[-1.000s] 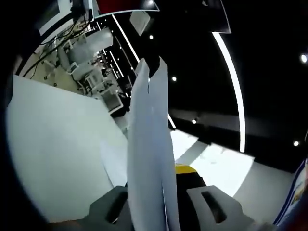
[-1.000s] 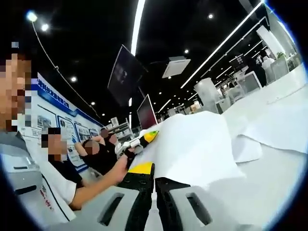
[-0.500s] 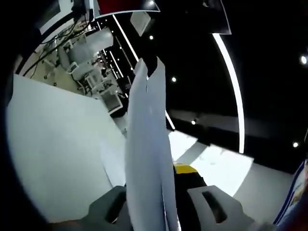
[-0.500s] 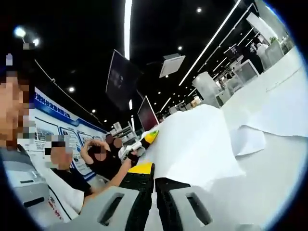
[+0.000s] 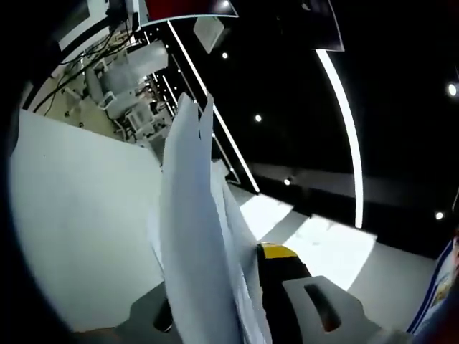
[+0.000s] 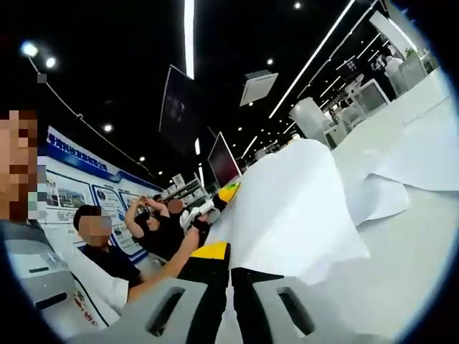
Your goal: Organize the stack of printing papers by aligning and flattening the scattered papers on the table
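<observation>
Left gripper [image 5: 237,315]: clamped on upright papers [image 5: 190,236], now leaned left and fanned versus 1 s ago. Right gripper [image 6: 229,290]: jaws pressed together, pinching the papers' near edge; remainder draped over table [image 6: 401,265]. 2 seated people beyond.

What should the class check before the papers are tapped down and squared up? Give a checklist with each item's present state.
1. Left hand-held gripper grips the sheets: ok, sheets stand between its jaws.
2. Right hand-held gripper grips the paper: ok, jaws closed on its edge.
3. Sheet edges aligned: not ok, edges fan apart in the left gripper view.
4. Paper flat: not ok, it bulges upward in the right gripper view.
5. Loose sheet on the table gathered: not ok.
6. Landing spot under the stack: cannot tell.
</observation>
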